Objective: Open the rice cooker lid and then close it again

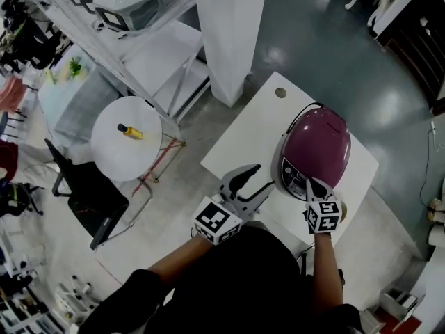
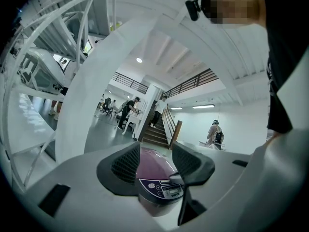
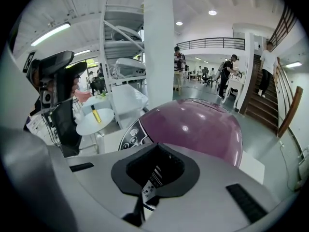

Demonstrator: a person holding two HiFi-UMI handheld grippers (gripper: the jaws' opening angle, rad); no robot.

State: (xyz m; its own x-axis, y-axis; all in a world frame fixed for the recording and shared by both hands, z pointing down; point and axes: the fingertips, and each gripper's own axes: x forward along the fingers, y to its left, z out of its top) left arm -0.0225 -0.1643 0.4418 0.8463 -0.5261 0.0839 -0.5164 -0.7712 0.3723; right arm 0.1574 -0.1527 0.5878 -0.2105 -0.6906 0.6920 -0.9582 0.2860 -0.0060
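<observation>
The glossy purple, dome-lidded rice cooker (image 1: 321, 141) sat on the white rectangular table (image 1: 240, 141), near the edge closest to the person, and its lid was down. The right gripper (image 1: 311, 184) pointed steeply down with its jaws pressed together and nothing between them. Its tip was over the cooker's front, just where the lid meets the dark control panel (image 1: 290, 171). I couldn't tell whether it was actually touching. My guess was that the closed jaws were meant as one blunt finger for pushing the lid's release catch, so the opening hadn't happened yet.

The left gripper (image 1: 264, 175) was held level just beside the cooker's front, with its jaws well apart and empty, framing the cooker without touching it. It looked to be waiting there, probably to steady the body or catch the lid.

The cooker faced the person, its control panel towards them and its back, presumably the hinge side, towards the far edge of the table. Its long axis ran front to back, slanting away to the person's right.
</observation>
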